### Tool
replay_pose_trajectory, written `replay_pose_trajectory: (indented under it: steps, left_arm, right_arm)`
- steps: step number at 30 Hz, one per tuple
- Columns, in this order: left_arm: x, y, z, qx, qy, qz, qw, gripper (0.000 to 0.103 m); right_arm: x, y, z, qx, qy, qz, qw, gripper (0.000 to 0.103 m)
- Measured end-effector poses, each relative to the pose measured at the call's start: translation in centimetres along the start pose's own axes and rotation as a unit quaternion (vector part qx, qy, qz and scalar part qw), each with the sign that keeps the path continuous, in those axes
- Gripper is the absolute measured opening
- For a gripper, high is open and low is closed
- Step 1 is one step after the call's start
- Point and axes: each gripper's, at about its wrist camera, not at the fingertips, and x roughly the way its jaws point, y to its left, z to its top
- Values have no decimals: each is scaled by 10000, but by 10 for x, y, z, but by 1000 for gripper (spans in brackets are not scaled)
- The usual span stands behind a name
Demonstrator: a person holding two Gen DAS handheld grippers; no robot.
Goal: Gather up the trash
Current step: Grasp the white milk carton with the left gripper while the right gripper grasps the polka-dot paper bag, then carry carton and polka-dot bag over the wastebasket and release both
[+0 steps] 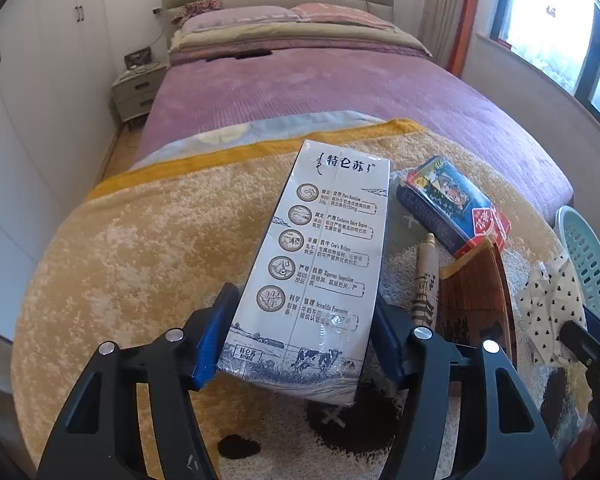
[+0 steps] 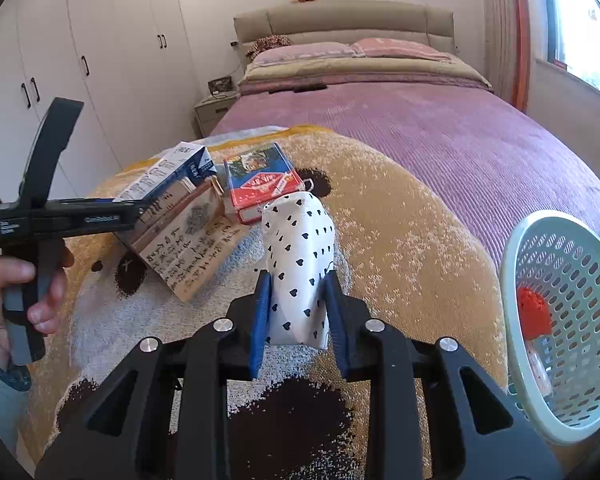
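Trash — 1 milk carton, 1 wrapper, 1 basket

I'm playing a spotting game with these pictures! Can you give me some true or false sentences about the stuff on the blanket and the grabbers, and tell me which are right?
1. The left gripper has the milk carton between its fingers. True.
2. The right gripper is squeezing a blue box. False: it pinches white paper with black hearts.
3. The basket is red. False: it is pale green, with something red inside.
4. The blue and red box lies on the blanket. True.
5. The basket is on the left in the right wrist view. False: it is on the right.
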Motion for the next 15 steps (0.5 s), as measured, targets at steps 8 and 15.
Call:
replay_pose_trajectory:
  steps: [8,15]
  left_arm:
    - [-33,10,-31,-588,-524,-630,9949,53]
    - [-83,-1,-51,-663,-1176,-1035,9854,52]
  right_arm:
    - [-12,-1,-3,-20,-211,240,9995,22]
    - [-21,-2,-3,53,-395,111,9991,20]
